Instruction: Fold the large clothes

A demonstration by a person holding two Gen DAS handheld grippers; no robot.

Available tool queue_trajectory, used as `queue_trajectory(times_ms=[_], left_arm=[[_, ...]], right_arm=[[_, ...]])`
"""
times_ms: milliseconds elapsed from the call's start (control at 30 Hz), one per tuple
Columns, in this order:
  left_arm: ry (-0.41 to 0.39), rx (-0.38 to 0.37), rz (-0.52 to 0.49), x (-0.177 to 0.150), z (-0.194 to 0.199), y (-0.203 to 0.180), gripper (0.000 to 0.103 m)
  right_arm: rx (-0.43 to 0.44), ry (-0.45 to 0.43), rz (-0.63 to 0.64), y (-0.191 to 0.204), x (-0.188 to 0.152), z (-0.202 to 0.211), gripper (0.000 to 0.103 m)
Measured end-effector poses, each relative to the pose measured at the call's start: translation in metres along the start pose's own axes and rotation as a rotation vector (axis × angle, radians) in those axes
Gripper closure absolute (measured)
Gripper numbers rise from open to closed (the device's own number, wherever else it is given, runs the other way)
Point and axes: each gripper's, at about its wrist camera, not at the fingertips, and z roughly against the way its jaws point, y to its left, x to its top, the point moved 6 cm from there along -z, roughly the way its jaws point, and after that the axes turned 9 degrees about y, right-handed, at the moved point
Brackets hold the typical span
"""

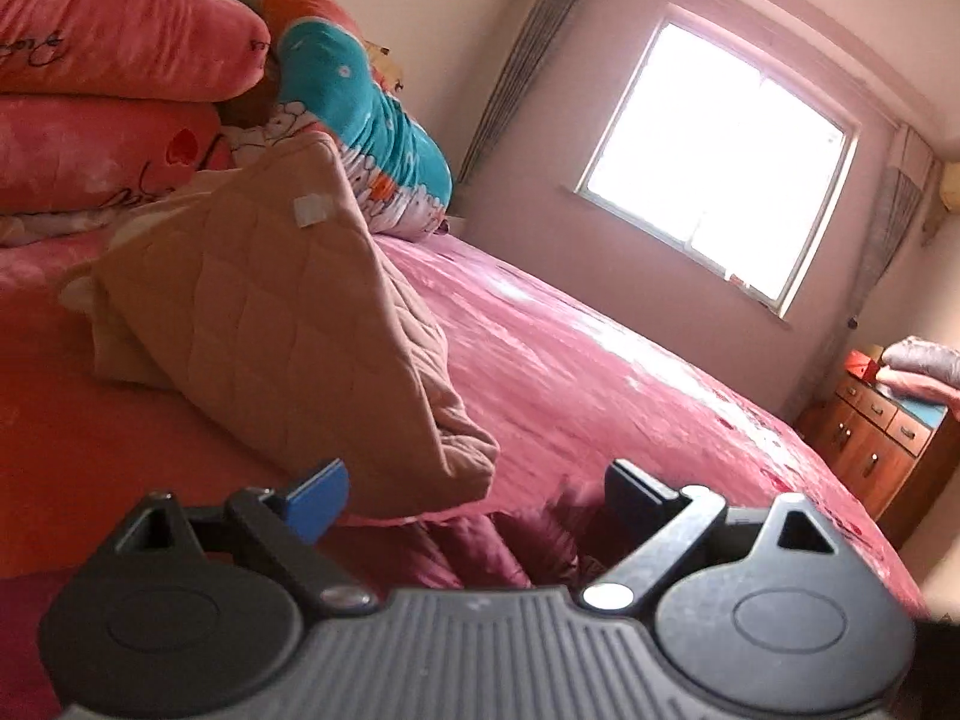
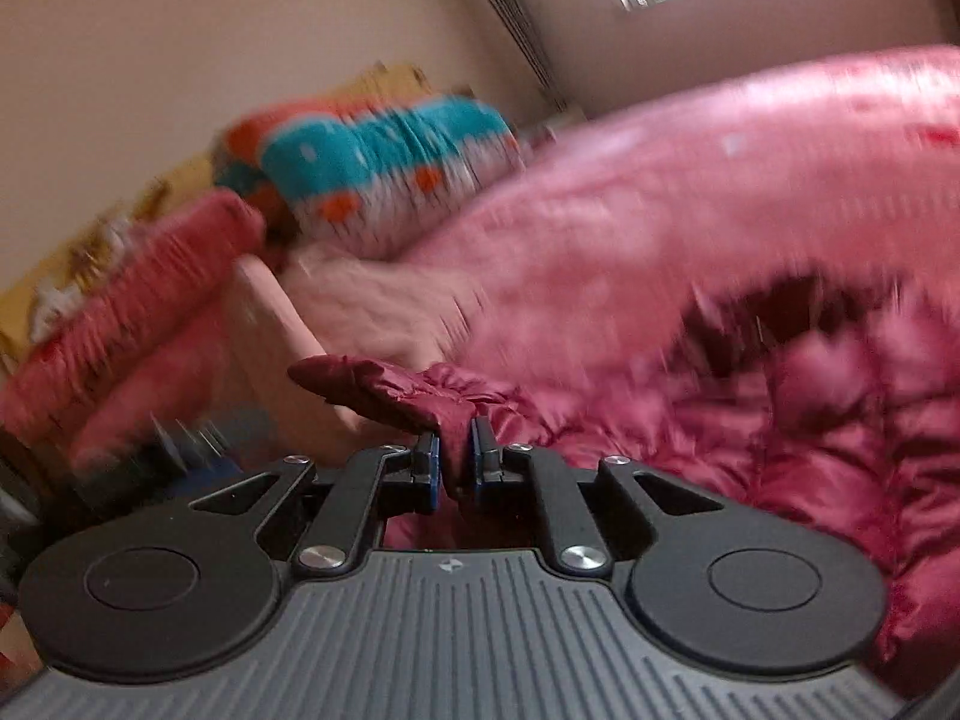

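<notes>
A dark red quilted puffer jacket (image 2: 810, 420) lies crumpled on the pink bed (image 2: 690, 192) in the right wrist view. My right gripper (image 2: 456, 456) is shut on a fold of its shiny fabric, and a stretch of the jacket sticks out leftwards beyond the pads. In the left wrist view only a bunched part of the jacket (image 1: 504, 546) shows, low between the fingers. My left gripper (image 1: 474, 498) stands open above it, with nothing pressed between its blue pad (image 1: 318, 498) and its other finger. The right wrist view is blurred by motion.
A folded tan quilted blanket (image 1: 282, 330) leans on the bed (image 1: 600, 372) just ahead of the left gripper. Pink bedding (image 1: 108, 42) and a teal patterned pillow (image 1: 360, 102) are piled at the head. A wooden dresser (image 1: 882, 438) stands right, under a bright window (image 1: 714, 156).
</notes>
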Motion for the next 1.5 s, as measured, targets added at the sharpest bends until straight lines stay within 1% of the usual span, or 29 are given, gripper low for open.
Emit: queue_trajectory(times_ms=[33,100,133,167,300,333,400,433,467,500,533,567,600,667,767,867,933,967,1000,1067,1167,1267,1333,1500], left_arm=[[-0.001,-0.003,-0.005,0.0,-0.001,-0.001,0.01],[0.006,-0.018,-0.027,-0.001,-0.003,-0.006,0.01],[0.004,-0.029,-0.034,-0.003,-0.002,-0.006,0.01],[0.002,-0.044,-0.043,-0.004,-0.002,-0.009,0.01],[0.022,-0.089,-0.073,-0.011,-0.003,-0.018,0.01],[0.027,-0.094,-0.08,-0.012,-0.004,-0.02,0.01],[0.042,-0.109,-0.097,-0.015,-0.006,-0.024,0.01],[0.052,-0.123,-0.104,-0.017,-0.007,-0.026,0.01],[0.066,-0.14,-0.11,-0.019,-0.009,-0.029,0.01],[0.08,-0.154,-0.117,-0.021,-0.01,-0.032,0.01],[0.092,-0.162,-0.129,-0.024,-0.011,-0.035,0.01],[0.096,-0.163,-0.147,-0.027,-0.011,-0.039,0.01],[0.099,-0.164,-0.168,-0.03,-0.012,-0.042,0.01],[0.11,-0.183,-0.201,-0.034,-0.013,-0.048,0.01],[0.138,-0.254,-0.21,-0.039,-0.014,-0.056,0.01],[0.191,-0.323,-0.232,-0.05,-0.02,-0.067,0.01],[0.236,-0.335,-0.263,-0.061,-0.026,-0.074,0.01],[0.251,-0.328,-0.283,-0.068,-0.028,-0.077,0.01],[0.264,-0.317,-0.302,-0.073,-0.031,-0.079,0.011],[0.291,-0.287,-0.334,-0.084,-0.037,-0.082,0.012],[0.315,-0.247,-0.367,-0.094,-0.045,-0.082,0.013],[0.33,-0.22,-0.39,-0.102,-0.051,-0.08,0.013],[0.329,-0.206,-0.408,-0.105,-0.052,-0.079,0.013],[0.339,-0.202,-0.404,-0.11,-0.056,-0.076,0.012]], right_arm=[[-0.014,0.025,0.001,-0.003,-0.008,-0.006,0.092],[-0.049,0.065,0.011,-0.007,-0.022,-0.014,0.088],[-0.056,0.084,0.007,-0.009,-0.026,-0.017,0.085],[-0.054,0.107,0.001,-0.01,-0.03,-0.019,0.084],[-0.062,0.131,0.016,-0.006,-0.033,-0.008,0.08],[-0.063,0.139,0.019,-0.007,-0.034,-0.005,0.078],[-0.063,0.153,0.026,-0.009,-0.028,0.0,0.069],[-0.063,0.155,0.027,-0.01,-0.028,0.004,0.057],[-0.062,0.153,0.026,-0.009,-0.029,0.01,0.04],[-0.058,0.143,0.024,-0.007,-0.033,0.02,0.031],[-0.056,0.13,0.022,-0.007,-0.033,0.025,0.012],[-0.06,0.117,0.02,-0.007,-0.034,0.032,0.002],[-0.067,0.105,0.023,-0.009,-0.034,0.036,0.004],[-0.109,0.068,0.037,-0.009,-0.033,0.054,0.004],[-0.178,-0.005,0.025,-0.022,-0.028,0.082,0.004],[-0.31,-0.089,0.006,-0.05,-0.019,0.118,0.003],[-0.425,-0.124,-0.011,-0.075,-0.013,0.137,0.003],[-0.484,-0.13,-0.025,-0.089,-0.011,0.145,0.003],[-0.523,-0.135,-0.039,-0.102,-0.01,0.149,0.003],[-0.552,-0.129,-0.088,-0.129,-0.011,0.155,0.003],[-0.592,-0.045,-0.168,-0.168,-0.02,0.146,0.005],[-0.593,-0.003,-0.222,-0.188,-0.037,0.133,0.005],[-0.609,-0.004,-0.217,-0.194,-0.044,0.128,0.004],[-0.707,-0.024,-0.096,-0.188,-0.056,0.109,0.002]])
